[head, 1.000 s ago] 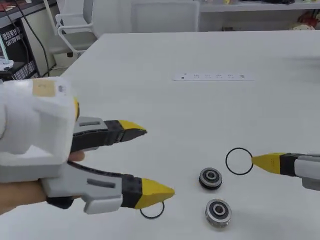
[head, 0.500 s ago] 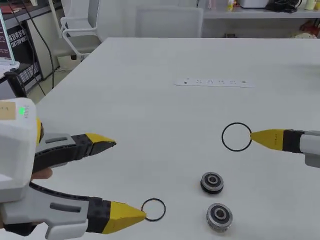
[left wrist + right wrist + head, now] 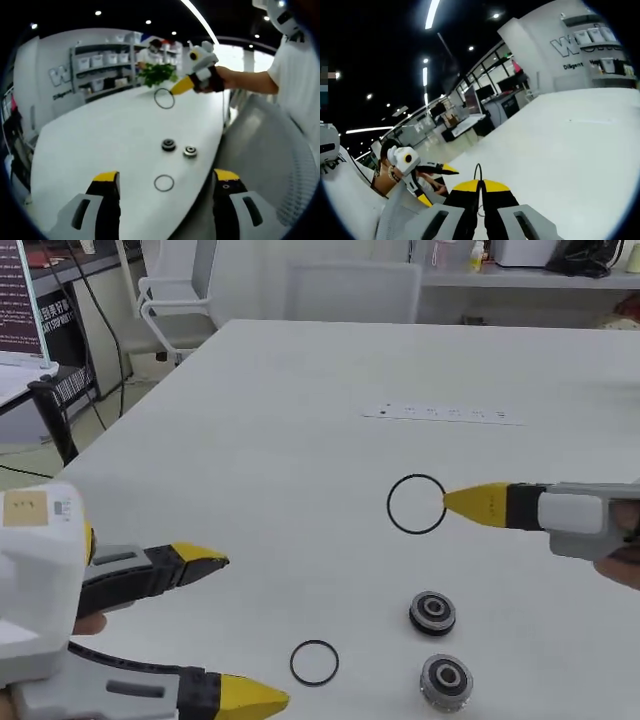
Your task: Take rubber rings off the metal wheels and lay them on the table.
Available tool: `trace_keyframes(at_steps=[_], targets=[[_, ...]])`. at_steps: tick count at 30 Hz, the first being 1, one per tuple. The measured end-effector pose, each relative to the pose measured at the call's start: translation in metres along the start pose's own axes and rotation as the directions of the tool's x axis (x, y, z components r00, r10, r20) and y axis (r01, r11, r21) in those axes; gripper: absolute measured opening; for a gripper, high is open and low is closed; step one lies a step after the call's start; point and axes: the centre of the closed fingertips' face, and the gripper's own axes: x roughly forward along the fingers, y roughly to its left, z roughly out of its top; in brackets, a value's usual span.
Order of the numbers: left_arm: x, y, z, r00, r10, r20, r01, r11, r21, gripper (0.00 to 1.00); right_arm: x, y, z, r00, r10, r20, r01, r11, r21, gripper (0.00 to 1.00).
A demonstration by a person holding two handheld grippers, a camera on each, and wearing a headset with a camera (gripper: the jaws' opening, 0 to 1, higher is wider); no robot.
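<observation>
White bench (image 3: pixel 300 390), right claw (image 3: pixel 447 502) clamped on a rubber ring (image 3: pixel 416 476) held up off the surface, left claw (image 3: pixel 258 630) spread wide apart near a second ring (image 3: pixel 314 642) lying flat, with a metal wheel (image 3: pixel 432 612) and a second wheel (image 3: pixel 445 678) sitting just right of it.

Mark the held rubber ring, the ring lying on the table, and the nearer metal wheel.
held rubber ring (image 3: pixel 389 505), head view, its left edge.
ring on the table (image 3: pixel 314 641), head view, its far edge.
nearer metal wheel (image 3: pixel 446 677), head view, its hub.
</observation>
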Motion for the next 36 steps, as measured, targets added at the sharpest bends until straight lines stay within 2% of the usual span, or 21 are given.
trace_keyframes(at_steps=[5,12,14,16,20,25,32,33,36], targets=[[0.002,0.001,-0.001,1.0,-0.004,0.004,0.004,1.0,-0.019,0.77,0.017,0.009,-0.009,0.998,0.033,-0.054,-0.033,0.999,-0.012,0.0],[0.005,-0.002,-0.007,0.9998,-0.016,-0.015,0.015,0.999,-0.029,0.8,0.038,0.014,-0.033,0.9867,0.057,-0.152,-0.061,0.998,-0.022,0.0],[0.005,0.001,-0.008,0.9999,0.002,-0.012,-0.002,0.999,-0.035,0.84,0.043,0.015,-0.038,0.984,0.059,-0.168,-0.064,0.998,-0.023,0.0],[0.004,0.004,-0.007,0.9999,0.016,-0.005,-0.016,0.999,-0.042,0.89,0.048,0.015,-0.047,0.9782,0.061,-0.198,-0.067,0.998,-0.02,0.0],[0.004,0.004,-0.007,0.9999,0.016,0.005,-0.015,0.998,-0.06,0.9,0.055,0.013,-0.063,0.9692,0.062,-0.238,-0.065,0.998,-0.007,0.0],[0.006,0.001,-0.01,0.9999,-0.002,-0.011,0.001,0.998,-0.063,0.96,0.06,0.01,-0.082,0.9578,0.062,-0.281,-0.061,0.998,0.014,0.0],[0.007,0.002,-0.015,0.9995,0.0,-0.03,-0.002,0.998,-0.066,0.96,0.064,0.004,-0.105,0.9427,0.048,-0.33,-0.034,0.998,0.047,0.0],[0.007,0.002,-0.017,0.9991,-0.001,-0.043,-0.002,0.997,-0.072,0.96,0.065,0.001,-0.11,0.9372,0.047,-0.346,-0.031,0.998,0.05,0.0],[0.007,0.003,-0.019,0.9986,0.001,-0.053,-0.005,0.997,-0.073,0.96,0.066,-0.001,-0.118,0.9293,0.038,-0.367,-0.024,0.999,0.043,0.0]])
